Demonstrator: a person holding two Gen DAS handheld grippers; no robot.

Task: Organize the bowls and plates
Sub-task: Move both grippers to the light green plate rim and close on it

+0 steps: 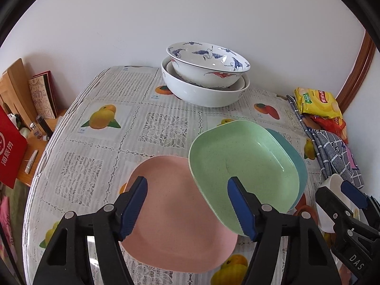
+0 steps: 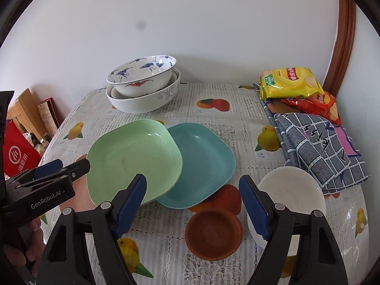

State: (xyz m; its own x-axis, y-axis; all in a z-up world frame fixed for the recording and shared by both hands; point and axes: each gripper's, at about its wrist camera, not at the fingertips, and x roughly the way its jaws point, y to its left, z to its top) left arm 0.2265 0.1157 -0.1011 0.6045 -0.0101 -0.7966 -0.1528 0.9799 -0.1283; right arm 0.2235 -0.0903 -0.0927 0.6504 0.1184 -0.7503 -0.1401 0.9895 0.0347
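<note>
Bowls (image 1: 205, 76) nested at the tabletop's (image 1: 99, 128) far edge — done (seemingly). Pink plate (image 1: 175, 216), green plate (image 1: 242, 166), teal plate (image 2: 201, 163) still loose — both claws, left claw (image 1: 187, 210) and right claw (image 2: 192, 206), apart, empty.

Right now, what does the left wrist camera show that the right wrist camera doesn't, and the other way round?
Only the left wrist view shows the pink plate well, lying under the left tool. Only the right wrist view shows the small brown dish and the whole round top of the white bowl by the right tool. Both show the green plate overlapping the teal plate, the stacked porcelain bowls at the back, the snack bags and the checked cloth.
</note>
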